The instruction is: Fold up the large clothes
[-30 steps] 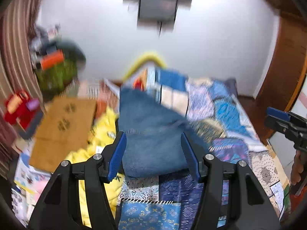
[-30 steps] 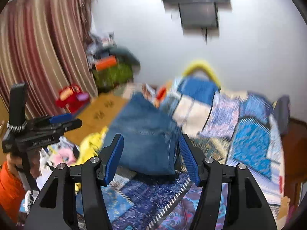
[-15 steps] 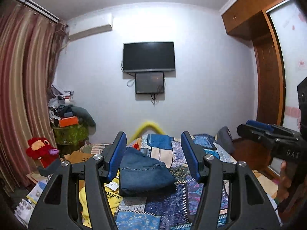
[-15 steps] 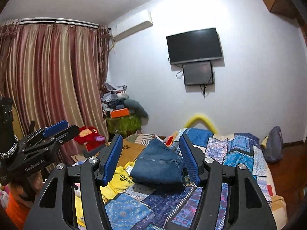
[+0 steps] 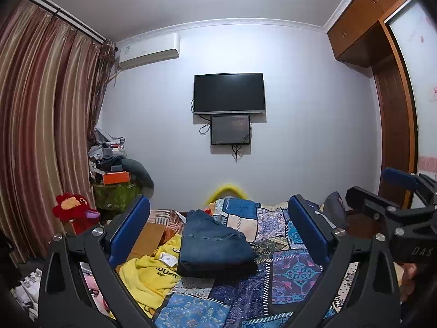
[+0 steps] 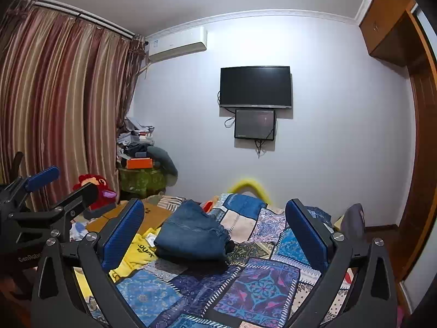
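Observation:
A folded pair of blue jeans (image 5: 213, 246) lies on the patchwork bedspread (image 5: 289, 270); it also shows in the right wrist view (image 6: 191, 235). A crumpled yellow shirt (image 5: 147, 276) lies to its left, seen too in the right wrist view (image 6: 136, 251). My left gripper (image 5: 218, 229) is open and empty, held well back above the bed. My right gripper (image 6: 214, 225) is open and empty, also held back. Each gripper shows in the other's view, the right one (image 5: 393, 191) and the left one (image 6: 54, 186).
A brown cardboard sheet (image 6: 153, 213) and a red plush toy (image 5: 72, 209) sit left of the bed. A cluttered green stand (image 6: 142, 177) is in the corner by striped curtains (image 5: 41, 136). A TV (image 5: 229, 93) hangs on the far wall. A wooden wardrobe (image 5: 393, 109) is at the right.
Both grippers have pulled back and tilted up from the jeans, so the jeans look smaller and the wall and ceiling come into view. Both stay open.

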The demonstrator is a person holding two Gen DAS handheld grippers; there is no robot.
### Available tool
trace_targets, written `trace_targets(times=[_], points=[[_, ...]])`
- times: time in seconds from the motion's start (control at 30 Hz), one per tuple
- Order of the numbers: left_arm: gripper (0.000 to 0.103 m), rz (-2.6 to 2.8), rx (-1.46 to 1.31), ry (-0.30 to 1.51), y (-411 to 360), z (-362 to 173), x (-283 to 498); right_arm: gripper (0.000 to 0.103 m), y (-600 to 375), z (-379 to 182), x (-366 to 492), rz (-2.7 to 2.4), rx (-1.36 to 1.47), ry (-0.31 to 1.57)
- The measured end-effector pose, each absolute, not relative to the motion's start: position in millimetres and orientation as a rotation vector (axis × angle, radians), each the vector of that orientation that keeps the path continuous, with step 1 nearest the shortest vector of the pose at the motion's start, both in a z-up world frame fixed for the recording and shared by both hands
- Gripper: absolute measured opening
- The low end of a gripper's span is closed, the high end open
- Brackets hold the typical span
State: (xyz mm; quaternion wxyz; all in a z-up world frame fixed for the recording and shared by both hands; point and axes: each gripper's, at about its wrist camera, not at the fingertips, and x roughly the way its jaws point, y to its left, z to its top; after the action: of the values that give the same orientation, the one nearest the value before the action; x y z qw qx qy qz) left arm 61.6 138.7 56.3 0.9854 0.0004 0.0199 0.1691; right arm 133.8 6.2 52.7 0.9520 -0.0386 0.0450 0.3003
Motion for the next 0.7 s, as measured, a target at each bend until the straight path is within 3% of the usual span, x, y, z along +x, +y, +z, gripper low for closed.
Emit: trace_targets(times=[0.7], points=[[0.102,0.366,-0.021,0.069,141.8,43.6,62.8,0.103,-5.6,42.8,128.1,0.624,-0.068,0.153]])
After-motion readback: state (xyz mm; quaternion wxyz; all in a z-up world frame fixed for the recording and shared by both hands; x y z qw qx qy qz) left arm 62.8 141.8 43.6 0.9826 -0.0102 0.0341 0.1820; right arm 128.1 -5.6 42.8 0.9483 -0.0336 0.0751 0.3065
